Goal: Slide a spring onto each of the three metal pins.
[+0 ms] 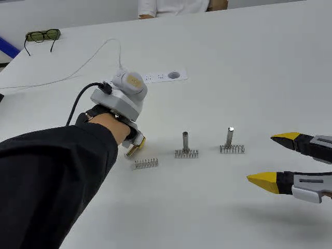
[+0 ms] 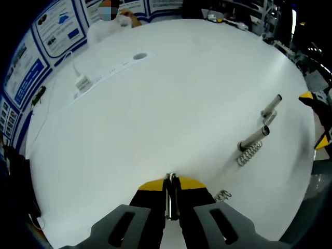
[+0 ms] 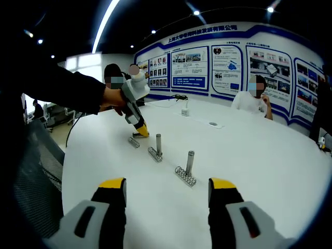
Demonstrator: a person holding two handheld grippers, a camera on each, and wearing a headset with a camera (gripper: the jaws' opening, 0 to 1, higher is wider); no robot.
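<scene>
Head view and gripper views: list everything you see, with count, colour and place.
Short silver metal pins: three; two upright mid-table, the third clamped in the left gripper.
Small coiled wire springs: three, silver; lying flat, two beside the upright pins, one near the left gripper.
Dark-framed glasses: one, green lenses; far left corner.
White power strip: one; beyond the left gripper.
White table: one; under everything.
Person in white: one; far edge.
Left gripper: one, yellow-tipped; jaws shut on a pin.
Right gripper: one, yellow-tipped; jaws open, right side.

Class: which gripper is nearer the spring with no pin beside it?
Left. The left gripper is right beside that spring; the right gripper is beyond both standing pins.
</scene>
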